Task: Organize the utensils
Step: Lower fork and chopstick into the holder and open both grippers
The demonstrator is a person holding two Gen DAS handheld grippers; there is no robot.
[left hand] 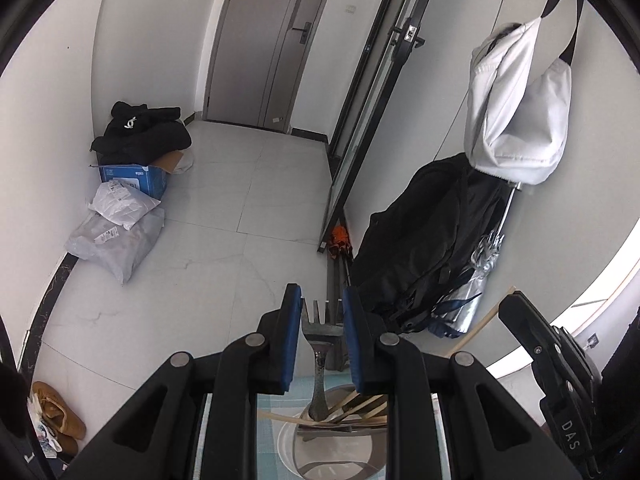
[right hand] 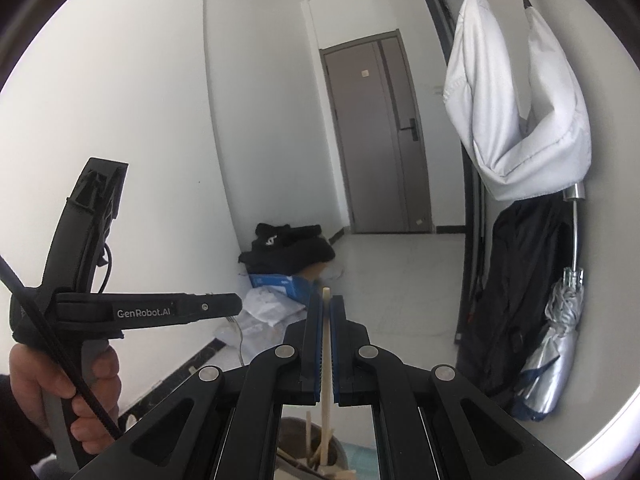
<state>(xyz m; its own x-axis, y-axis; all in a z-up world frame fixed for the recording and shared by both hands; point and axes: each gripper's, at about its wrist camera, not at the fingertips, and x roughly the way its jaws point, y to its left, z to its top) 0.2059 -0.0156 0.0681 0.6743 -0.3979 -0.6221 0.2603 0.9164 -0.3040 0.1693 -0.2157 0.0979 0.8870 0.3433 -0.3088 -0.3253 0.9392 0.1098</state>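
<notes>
We note, at far left of the left wrist view, brown shoes on the floor, then grey parcels and a blue box under black clothes by the wall; a grey door stands behind. At centre our left gripper is narrowed onto a fork, tines up between the blue pads; its handle runs down to a bowl with chopsticks and other utensils on a checked mat. Right of it a black backpack, silver umbrella and white bag hang on the wall. In the right wrist view a hand holds the left tool; our right gripper is clamped tight on one chopstick, upright, above the bowl
</notes>
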